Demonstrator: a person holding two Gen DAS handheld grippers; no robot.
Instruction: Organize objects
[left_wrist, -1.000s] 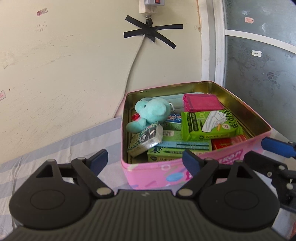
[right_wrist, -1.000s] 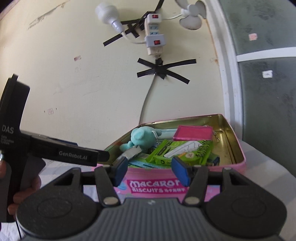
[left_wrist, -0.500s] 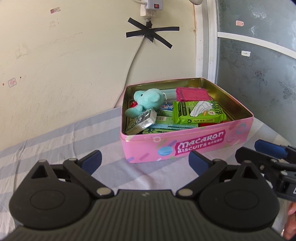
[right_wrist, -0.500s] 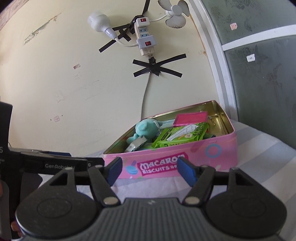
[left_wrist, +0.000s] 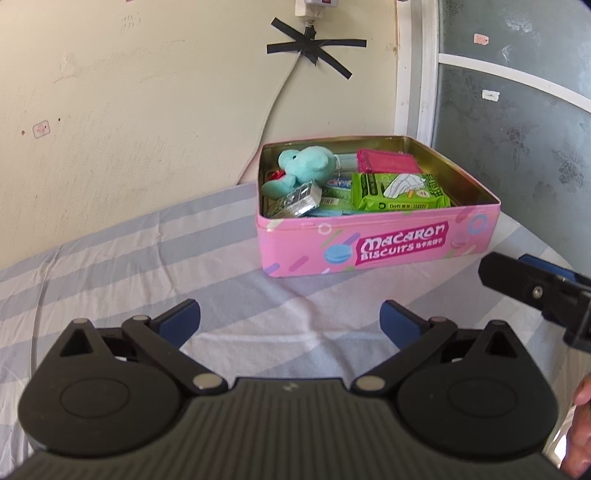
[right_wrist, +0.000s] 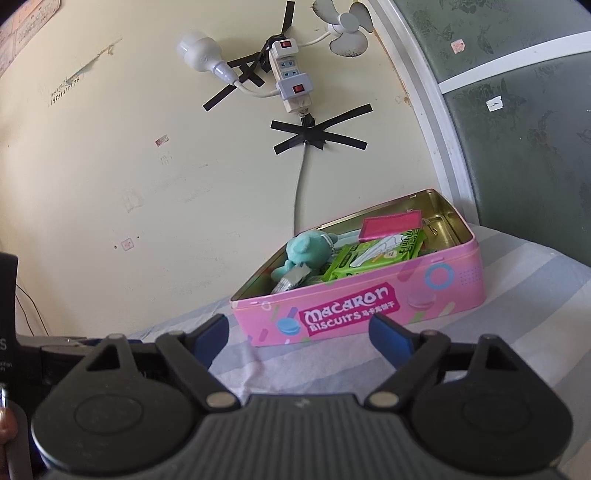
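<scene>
tin (left_wrist: 376, 243): packed, items contained | left claw (left_wrist: 290, 319): released, just widened, empty, before tin | right claw (right_wrist: 299, 334): same, clear for access

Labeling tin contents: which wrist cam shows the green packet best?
Left wrist. It looks down into the pink tin, so the green packet shows its whole printed top face, lying on the other items beside the teal plush. From the right wrist, the green packet appears oblique, its near edge cut off by the tin wall.
</scene>
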